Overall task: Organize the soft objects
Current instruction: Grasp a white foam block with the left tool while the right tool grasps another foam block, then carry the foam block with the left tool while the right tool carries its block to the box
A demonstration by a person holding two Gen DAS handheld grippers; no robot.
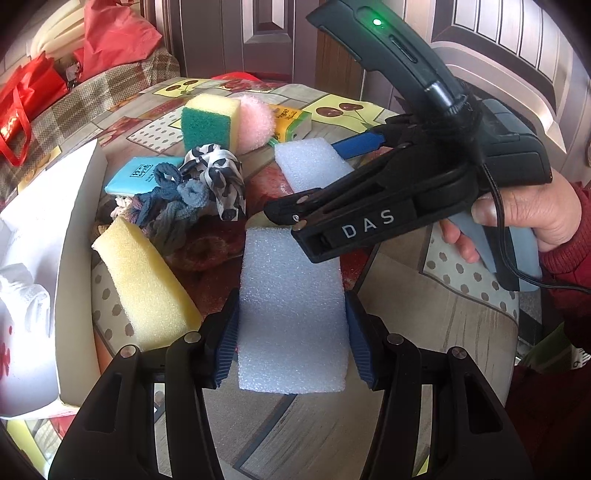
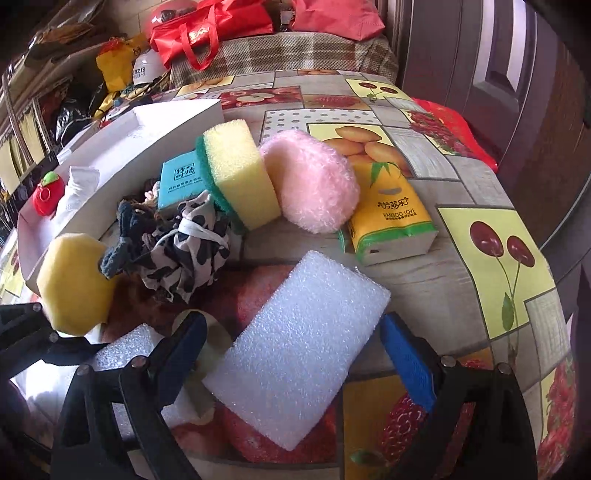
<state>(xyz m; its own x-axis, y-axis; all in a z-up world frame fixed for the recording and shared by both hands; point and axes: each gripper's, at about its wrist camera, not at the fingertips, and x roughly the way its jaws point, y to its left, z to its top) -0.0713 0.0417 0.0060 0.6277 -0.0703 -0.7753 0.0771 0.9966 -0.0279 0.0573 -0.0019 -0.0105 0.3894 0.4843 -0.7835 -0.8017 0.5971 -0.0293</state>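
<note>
My left gripper [image 1: 292,338] has its blue pads against both sides of a white foam block [image 1: 291,306] lying on the table. My right gripper [image 2: 295,356] is open around a second white foam block [image 2: 295,350], pads apart from it; it also shows in the left wrist view [image 1: 314,188]. That second foam block [image 1: 310,162] lies further back. A yellow sponge [image 1: 144,284], a pile of hair ties and a spotted scrunchie [image 1: 199,188], a yellow-green sponge [image 1: 208,122], a pink puff [image 1: 255,123] and tissue packs [image 2: 388,218] lie around.
A white box [image 1: 70,258] stands at the table's left, holding white cloth and a red plush [image 2: 46,194]. The table has a fruit-print cover [image 2: 498,229]. Red bags [image 2: 207,26] and a plaid seat lie beyond. A door is at the far right.
</note>
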